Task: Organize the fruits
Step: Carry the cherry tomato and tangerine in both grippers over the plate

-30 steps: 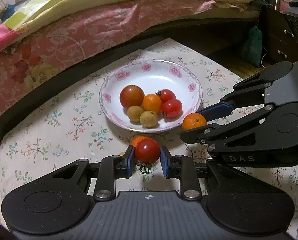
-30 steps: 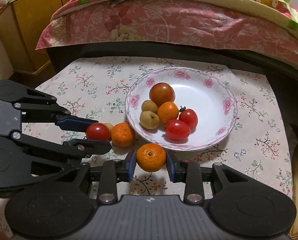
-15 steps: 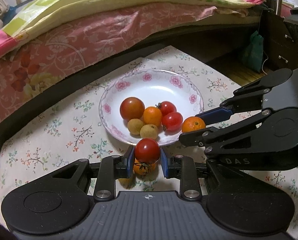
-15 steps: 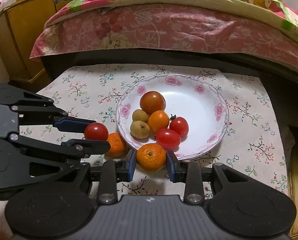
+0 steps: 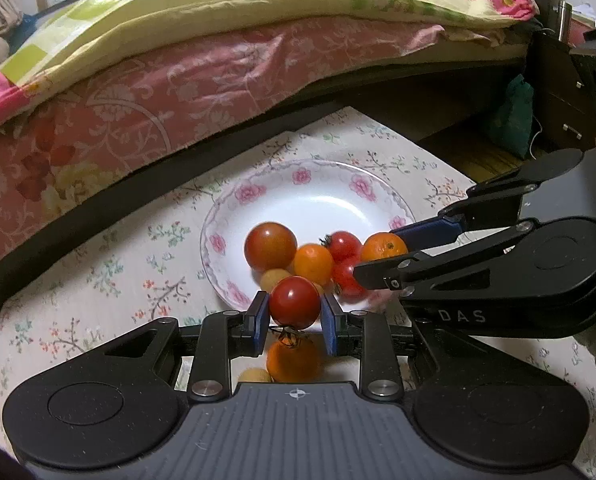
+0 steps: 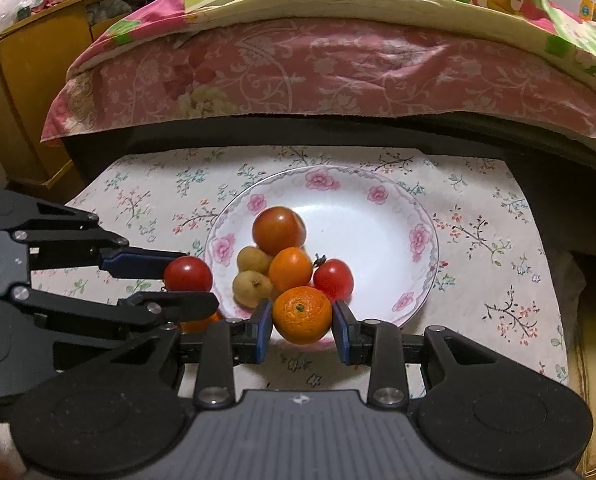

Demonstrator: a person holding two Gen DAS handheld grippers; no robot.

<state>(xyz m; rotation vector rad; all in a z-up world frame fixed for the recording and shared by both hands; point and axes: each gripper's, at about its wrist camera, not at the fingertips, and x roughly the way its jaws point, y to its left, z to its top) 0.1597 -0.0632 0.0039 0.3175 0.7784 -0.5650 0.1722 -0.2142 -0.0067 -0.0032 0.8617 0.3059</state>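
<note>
Red cherry tomato (image 5: 294,303) clamped between the blue pads (image 5: 257,317) of the left gripper (image 5: 293,322), held above the cloth just short of the near rim of the flowered plate (image 5: 338,204); its stem hangs down below the jaws. Right gripper (image 6: 302,326) closed on a small mandarin (image 6: 302,314), pads touching both sides, held over the near edge of the plate. In the plate: a large tomato (image 6: 278,230), an orange fruit (image 6: 290,269), a red cherry tomato (image 6: 333,279), two tan longans (image 6: 253,288) bunched together on the near left side. On the floral tablecloth (image 5: 109,280) under the left gripper lie another mandarin (image 5: 292,360) and one more longan (image 5: 255,376), both outside the plate. Bed with pink quilt (image 6: 318,72) behind the table
</note>
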